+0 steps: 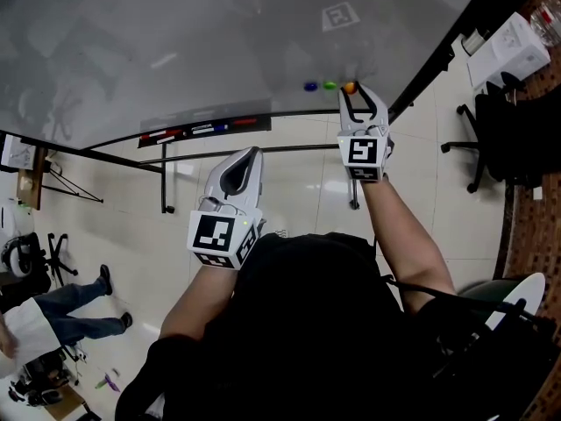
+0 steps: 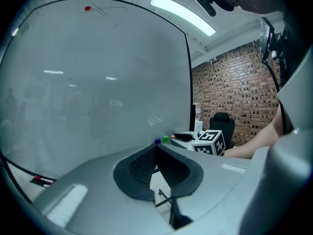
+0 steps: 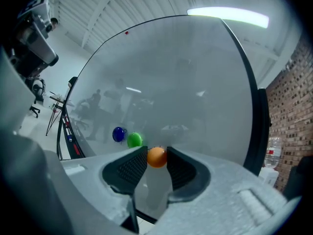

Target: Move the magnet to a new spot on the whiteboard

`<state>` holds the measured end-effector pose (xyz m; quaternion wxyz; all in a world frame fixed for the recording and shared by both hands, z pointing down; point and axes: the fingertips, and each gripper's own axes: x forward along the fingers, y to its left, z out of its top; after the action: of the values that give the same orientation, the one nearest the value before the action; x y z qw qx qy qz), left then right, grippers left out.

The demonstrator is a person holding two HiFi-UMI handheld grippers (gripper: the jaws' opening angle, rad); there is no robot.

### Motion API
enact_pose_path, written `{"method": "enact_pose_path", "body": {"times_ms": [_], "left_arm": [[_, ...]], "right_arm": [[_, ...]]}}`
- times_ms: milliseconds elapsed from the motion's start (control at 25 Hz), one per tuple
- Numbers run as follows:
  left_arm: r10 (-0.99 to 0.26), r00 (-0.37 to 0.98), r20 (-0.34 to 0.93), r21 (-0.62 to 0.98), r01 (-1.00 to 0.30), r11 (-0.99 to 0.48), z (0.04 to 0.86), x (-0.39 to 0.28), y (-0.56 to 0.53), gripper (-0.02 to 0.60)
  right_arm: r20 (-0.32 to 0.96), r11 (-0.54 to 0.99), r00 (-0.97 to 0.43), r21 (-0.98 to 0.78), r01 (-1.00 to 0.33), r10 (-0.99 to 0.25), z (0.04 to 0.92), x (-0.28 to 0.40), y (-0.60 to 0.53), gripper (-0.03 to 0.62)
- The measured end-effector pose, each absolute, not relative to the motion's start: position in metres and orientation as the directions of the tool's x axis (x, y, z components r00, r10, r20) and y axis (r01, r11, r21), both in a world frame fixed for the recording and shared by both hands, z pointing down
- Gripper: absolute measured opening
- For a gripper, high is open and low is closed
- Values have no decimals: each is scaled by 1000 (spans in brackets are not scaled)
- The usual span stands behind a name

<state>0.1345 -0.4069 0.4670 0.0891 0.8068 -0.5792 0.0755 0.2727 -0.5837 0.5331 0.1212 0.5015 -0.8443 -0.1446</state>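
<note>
- Grey, glossy whiteboard [image 1: 219, 42] on a black stand fills the upper part of the head view. A tray of markers [image 1: 206, 130] runs along its lower edge.
- Below it, the person's right forearm [image 1: 403, 226] reaches towards the board's lower right part.
- The left gripper [image 1: 255, 152] is held back from the board, well apart from the magnets. Its jaws are closed together with nothing between them.
- The right gripper [image 1: 359, 90] has its tips at the board surface. It is clamped on the orange magnet [image 3: 156, 157], with a ribbed pad against each side of it.
- The orange magnet sits low on the board near the right edge, at the right end of a short row.
- The green magnet [image 3: 134, 140] is just beside it, and the blue magnet [image 3: 119, 134] is next to the green one.
- A small red dot [image 3: 126, 33] sits high on the board, far from the row.
</note>
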Motion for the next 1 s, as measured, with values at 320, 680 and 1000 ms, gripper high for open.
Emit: {"method": "enact_pose_path", "body": {"times_ms": [320, 680, 1000], "left_arm": [[-921, 324, 219, 49, -946, -321, 464, 136, -409, 17], [-923, 319, 214, 43, -947, -317, 459, 125, -403, 17], [-916, 353, 189, 76, -936, -345, 458, 111, -402, 17]], "right_arm": [[39, 408, -416, 299, -863, -909, 534, 272, -587, 110], [45, 387, -391, 291, -875, -919, 532, 272, -585, 124], [85, 383, -375, 305, -872, -923, 526, 286, -561, 126]]}}
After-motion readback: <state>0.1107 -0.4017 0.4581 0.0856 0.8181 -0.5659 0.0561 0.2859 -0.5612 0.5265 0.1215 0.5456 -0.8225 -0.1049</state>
